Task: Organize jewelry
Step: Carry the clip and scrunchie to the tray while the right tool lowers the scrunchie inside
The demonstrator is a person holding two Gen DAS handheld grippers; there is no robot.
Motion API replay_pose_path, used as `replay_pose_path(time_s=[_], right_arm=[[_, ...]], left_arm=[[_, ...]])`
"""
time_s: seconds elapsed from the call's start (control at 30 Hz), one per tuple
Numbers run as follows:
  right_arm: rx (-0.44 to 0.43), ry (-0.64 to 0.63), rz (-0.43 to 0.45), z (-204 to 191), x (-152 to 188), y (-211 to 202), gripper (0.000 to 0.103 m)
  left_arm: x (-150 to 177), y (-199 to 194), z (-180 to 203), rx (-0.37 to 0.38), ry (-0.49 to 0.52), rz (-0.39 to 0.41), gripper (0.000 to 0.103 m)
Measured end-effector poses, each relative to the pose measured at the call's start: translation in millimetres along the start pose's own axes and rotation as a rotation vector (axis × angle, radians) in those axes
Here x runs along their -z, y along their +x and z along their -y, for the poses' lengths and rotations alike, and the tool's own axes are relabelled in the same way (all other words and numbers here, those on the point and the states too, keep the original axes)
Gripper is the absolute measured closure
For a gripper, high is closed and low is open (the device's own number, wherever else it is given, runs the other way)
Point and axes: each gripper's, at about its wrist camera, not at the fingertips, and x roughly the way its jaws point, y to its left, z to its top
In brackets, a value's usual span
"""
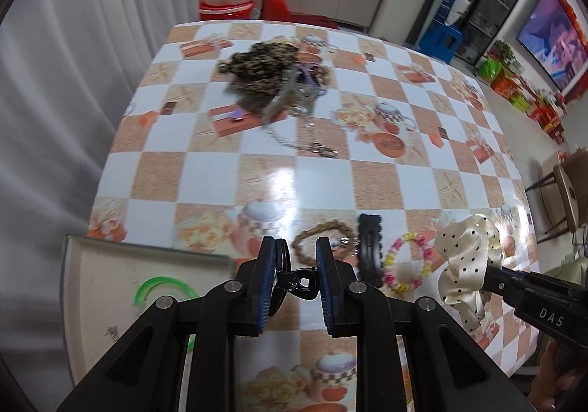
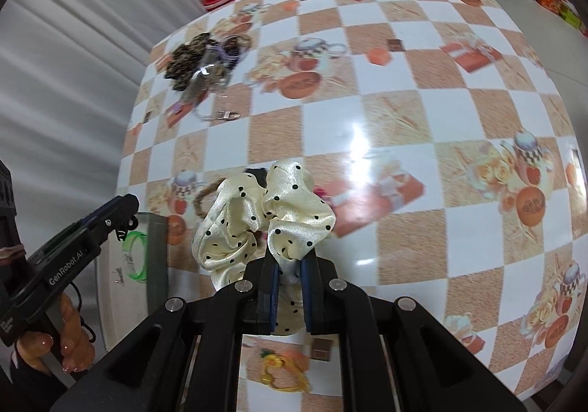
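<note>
The left gripper (image 1: 296, 278) pinches a black clip (image 1: 294, 283) between its fingers, above the counter (image 1: 257, 184) beside a tray (image 1: 110, 265). The right gripper (image 2: 288, 292) has its fingers pressed on a dotted cream scrunchie (image 2: 264, 217), held over the counter. More jewelry (image 1: 272, 81) lies piled far across.

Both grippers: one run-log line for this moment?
left gripper: shut on black clip | right gripper: shut on scrunchie | tray: green bangle inside
</note>
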Motion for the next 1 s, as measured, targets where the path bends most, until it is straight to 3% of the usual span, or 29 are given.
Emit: replay_pose_path(time_s=[0.37, 0.7, 1.0], right_arm=[[-0.067, -0.106, -0.022, -60, -5, 8, 0.092], [-0.137, -0.279, -0.091, -137, 1, 34, 0.092], [-0.194, -0.45, -0.17, -214, 13, 70, 0.092]], left_arm=[[34, -23, -66, -0.078, -0.14, 0.006, 0.076], [93, -48, -138, -0.191, -0.306, -0.021, 0.076], [138, -48, -175, -0.258, -0.425, -0.056, 0.076]])
